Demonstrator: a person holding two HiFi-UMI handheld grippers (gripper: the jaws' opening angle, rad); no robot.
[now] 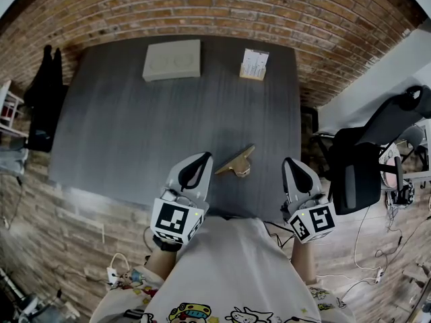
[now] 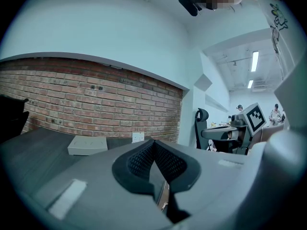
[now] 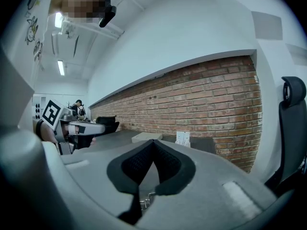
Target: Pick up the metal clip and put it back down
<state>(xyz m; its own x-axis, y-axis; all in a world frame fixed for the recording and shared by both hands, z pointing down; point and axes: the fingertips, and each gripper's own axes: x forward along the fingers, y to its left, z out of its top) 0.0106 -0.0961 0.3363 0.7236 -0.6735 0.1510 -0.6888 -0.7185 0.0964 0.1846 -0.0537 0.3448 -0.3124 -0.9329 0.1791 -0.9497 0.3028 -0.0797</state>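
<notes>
Head view: clip (image 1: 237, 161) lies on the table (image 1: 121, 126) near its near edge, between left gripper (image 1: 196, 169) and right gripper (image 1: 296, 175), likely reachable by either. Left gripper view: jaws together, empty. Right gripper view: likewise together, empty.

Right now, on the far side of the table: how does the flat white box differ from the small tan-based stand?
The flat white box is wider and lies low; the small tan-based stand is narrower and upright. The box is plain white; the stand is white over tan. The box sits left, the stand right. Both rest on the table by the brick wall.
</notes>
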